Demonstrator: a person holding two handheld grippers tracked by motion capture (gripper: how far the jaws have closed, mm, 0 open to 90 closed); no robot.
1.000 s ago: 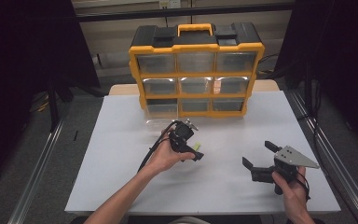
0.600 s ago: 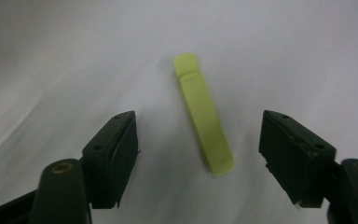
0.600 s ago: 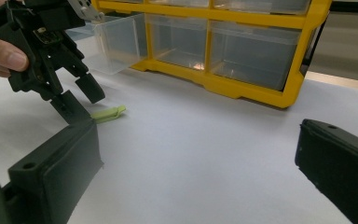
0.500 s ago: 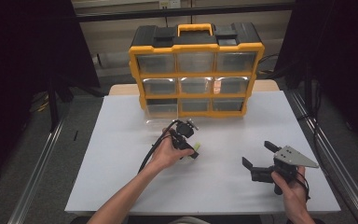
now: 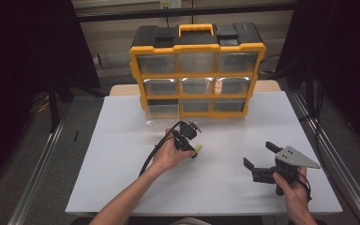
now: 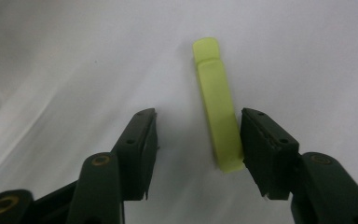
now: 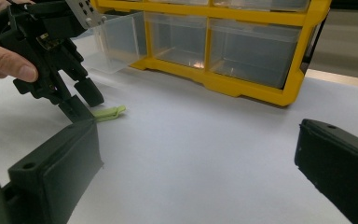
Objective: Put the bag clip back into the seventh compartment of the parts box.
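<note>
- Two grippers work our white tabletop (image 5: pixel 122 140): the left gripper (image 6: pixel 196 140) points down over a lime-green plastic clip (image 6: pixel 216 107) lying flat, its jaws just now closing.
- We see the clip between those jaws, against one pad, a gap beside the other.
- Our right gripper (image 5: pixel 261 158) sits well apart, jaws wide and empty.
- Behind stands a yellow drawer organiser (image 5: pixel 197 70), one clear drawer (image 7: pixel 119 39) pulled out.

Lab bench: white table (image 5: pixel 122 140), dark curtains (image 5: pixel 23 56), metal rails (image 5: pixel 37 183).

left tongs (image 7: pixel 81 100) over green clip (image 7: pixel 108 113), yellow organizer (image 7: pixel 242 46)
</note>
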